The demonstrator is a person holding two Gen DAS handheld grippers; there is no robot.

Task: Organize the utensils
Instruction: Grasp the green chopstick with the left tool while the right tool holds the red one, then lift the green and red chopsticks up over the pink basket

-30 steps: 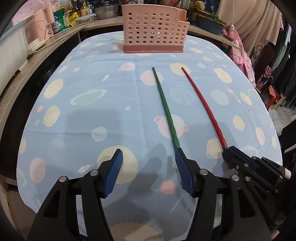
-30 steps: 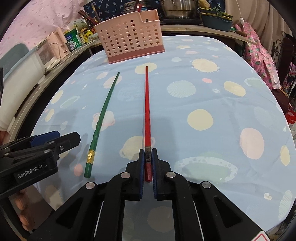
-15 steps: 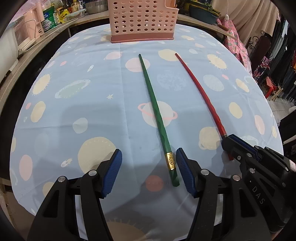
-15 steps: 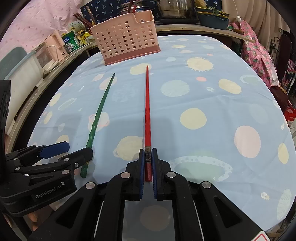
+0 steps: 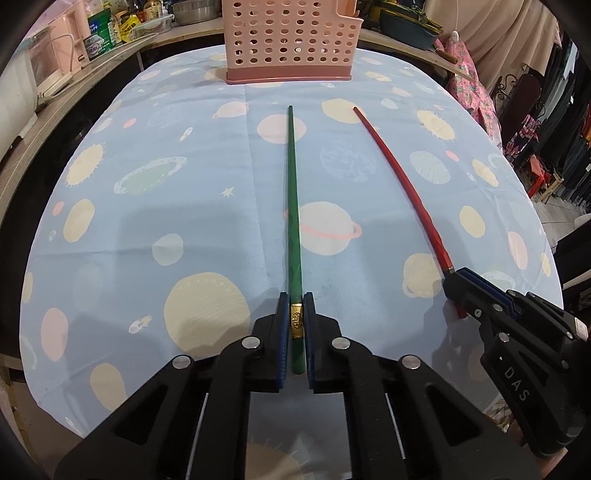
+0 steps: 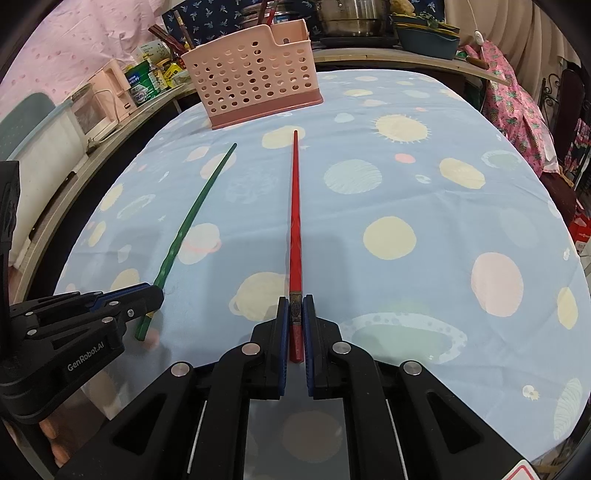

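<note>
A green chopstick (image 5: 293, 206) lies on the blue planet-print tablecloth (image 5: 147, 229), pointing at the pink perforated basket (image 5: 291, 40) at the far end. My left gripper (image 5: 295, 299) is closing on its thick end; the pads press both sides of the gold band. To the right lies a red chopstick (image 5: 402, 181), its thick end in my right gripper (image 5: 456, 282). In the right wrist view the right gripper (image 6: 295, 301) is shut on the red chopstick (image 6: 295, 221). The left gripper (image 6: 151, 293) holds the green chopstick (image 6: 192, 218) at lower left. Both sticks rest on the cloth.
The basket (image 6: 255, 88) stands upright near the table's far edge. Behind it a counter holds pots, packets and a holder with more chopsticks (image 6: 173, 35). A white appliance (image 6: 40, 147) sits to the left. Clothes hang at the right (image 5: 554, 110).
My left gripper slid over the green chopstick's thick end and closed from wide open onto it. The right gripper stayed shut on the red chopstick without moving.
</note>
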